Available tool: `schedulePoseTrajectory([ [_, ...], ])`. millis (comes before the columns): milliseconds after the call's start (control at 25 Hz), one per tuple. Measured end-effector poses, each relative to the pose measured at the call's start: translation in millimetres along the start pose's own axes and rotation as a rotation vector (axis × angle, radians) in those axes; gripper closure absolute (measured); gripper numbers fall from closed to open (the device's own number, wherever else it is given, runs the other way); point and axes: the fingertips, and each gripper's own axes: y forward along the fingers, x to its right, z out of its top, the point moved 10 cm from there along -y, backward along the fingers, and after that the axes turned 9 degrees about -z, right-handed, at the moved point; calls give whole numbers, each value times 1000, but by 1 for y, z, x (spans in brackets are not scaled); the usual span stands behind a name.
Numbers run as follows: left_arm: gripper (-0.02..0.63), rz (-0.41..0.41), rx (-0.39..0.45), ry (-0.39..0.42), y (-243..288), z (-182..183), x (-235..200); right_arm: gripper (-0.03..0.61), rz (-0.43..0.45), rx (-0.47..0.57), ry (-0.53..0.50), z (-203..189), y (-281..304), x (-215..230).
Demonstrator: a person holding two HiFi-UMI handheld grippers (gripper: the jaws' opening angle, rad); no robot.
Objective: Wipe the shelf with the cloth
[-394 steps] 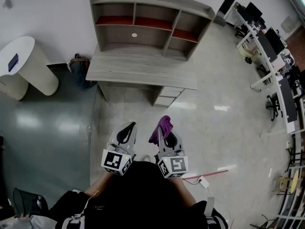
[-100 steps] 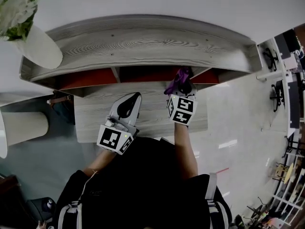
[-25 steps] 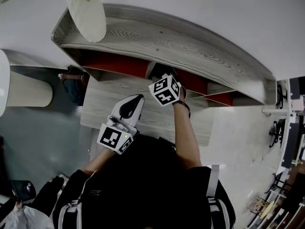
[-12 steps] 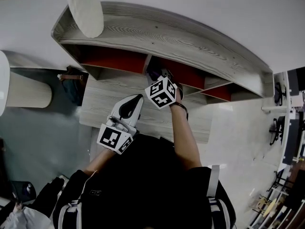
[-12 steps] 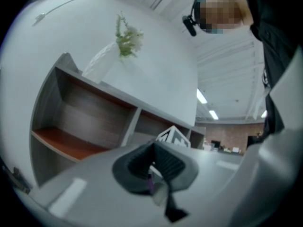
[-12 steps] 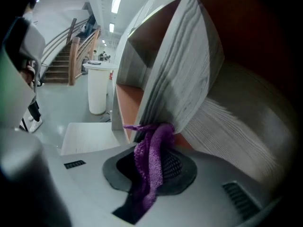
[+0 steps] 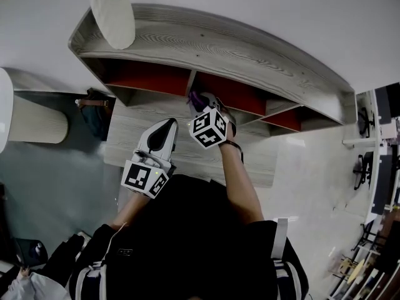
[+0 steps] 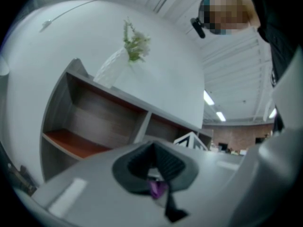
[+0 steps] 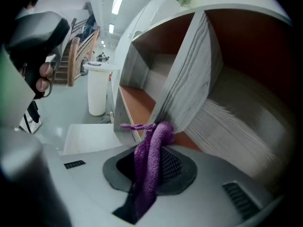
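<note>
Purple knitted cloth (image 7: 194,99) meets the front of a grey wood-grain shelf unit (image 7: 219,45) with red-brown inner boards, seen from the head camera at the upright divider between the two left-hand compartments. The right gripper (image 7: 204,107) carries it, its marker cube turned up towards the camera. The left gripper (image 7: 167,124) hangs lower, over the grey wood-grain desk top (image 7: 122,139), apart from the shelf. A white vase (image 7: 111,14) of green sprigs stands on the unit's top board at its left end, and a white round pedestal (image 7: 28,120) is on the floor to the left.

From the left gripper view, the left gripper (image 8: 154,171) has its jaws pressed together; a small purple fleck shows at their meeting line, too small to identify. Beyond are the shelf unit (image 8: 94,122), the vase (image 8: 111,67) on top of it, and a corner of the right gripper's marker cube (image 8: 189,138).

From the right gripper view, the right gripper (image 9: 163,169) pinches the cloth (image 9: 151,155) between its jaws. The bunched upper end of the cloth touches the front edge of the grey upright divider (image 9: 189,79). A red-brown board (image 9: 139,100) lies in the compartment to the divider's left, and the pedestal (image 9: 97,91) stands farther off.
</note>
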Motion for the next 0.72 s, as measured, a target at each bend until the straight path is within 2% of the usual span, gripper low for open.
schedulePoseTrajectory([
  [120,609,-11,-3,4,2,-1,3,529,24,18,55,-7,-10,-8],
  [280,609,-20,-9,6,3,-1,4,529,130,-63,19,-27,-18,-46],
  [360,609,-25,-15,6,5,-2,5,529,146,-80,38,-38,-22,-65],
  [520,609,-38,-24,5,9,-4,7,529,117,-59,78,-45,-36,-79],
  [720,609,-49,-31,6,14,-6,11,529,3,21,290,-43,-64,-50],
])
